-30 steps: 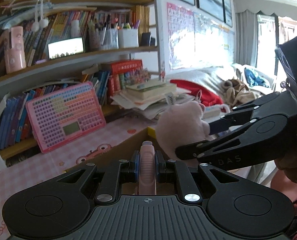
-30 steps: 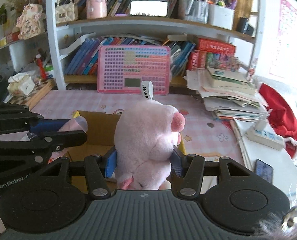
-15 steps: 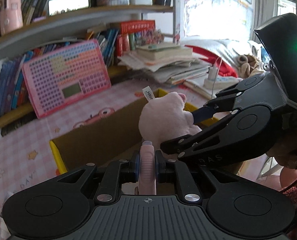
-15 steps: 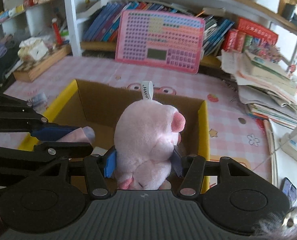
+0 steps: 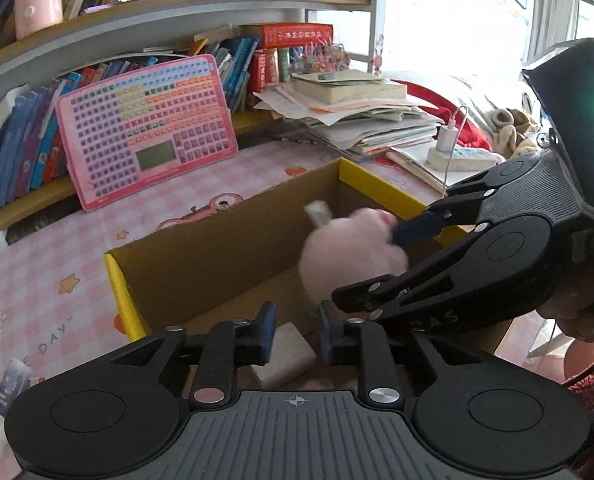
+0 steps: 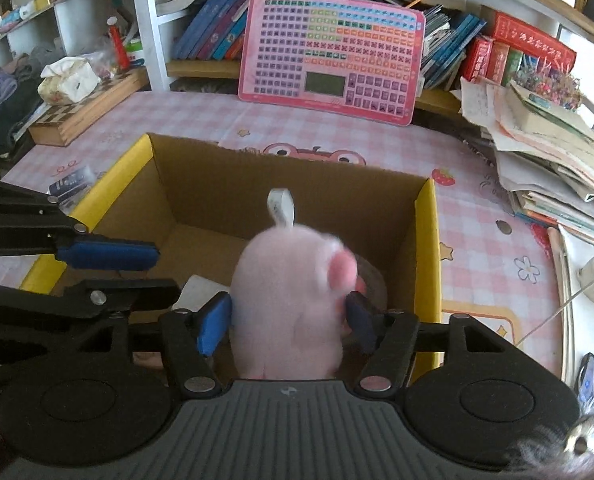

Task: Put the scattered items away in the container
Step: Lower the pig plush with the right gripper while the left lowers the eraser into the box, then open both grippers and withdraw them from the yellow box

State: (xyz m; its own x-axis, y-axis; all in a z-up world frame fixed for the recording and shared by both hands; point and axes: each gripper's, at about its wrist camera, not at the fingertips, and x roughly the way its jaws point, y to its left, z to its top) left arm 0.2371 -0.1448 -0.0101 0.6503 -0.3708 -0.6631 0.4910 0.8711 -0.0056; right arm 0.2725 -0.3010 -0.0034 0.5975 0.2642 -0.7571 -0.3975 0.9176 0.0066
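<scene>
Pink-checked tabletop (image 6: 201, 120); release step over box (image 6: 281, 176); right gripper (image 6: 287, 322) opening, plush (image 6: 293, 296) between its jaws; left gripper (image 5: 293, 334) opening, empty; next, withdraw both.

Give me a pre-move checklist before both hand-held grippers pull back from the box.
1. Pink plush toy over the cardboard box: ok.
2. Right hand-held gripper letting go: jaws opening, plush between them, blurred; clear of the pads: cannot tell.
3. Left hand-held gripper empty: ok, jaws opening, nothing between them.
4. Plush settled on the box floor: cannot tell, hidden.
5. White block inside the box: ok.
6. Table cleared: not ok, a small packet lies outside the box.
</scene>
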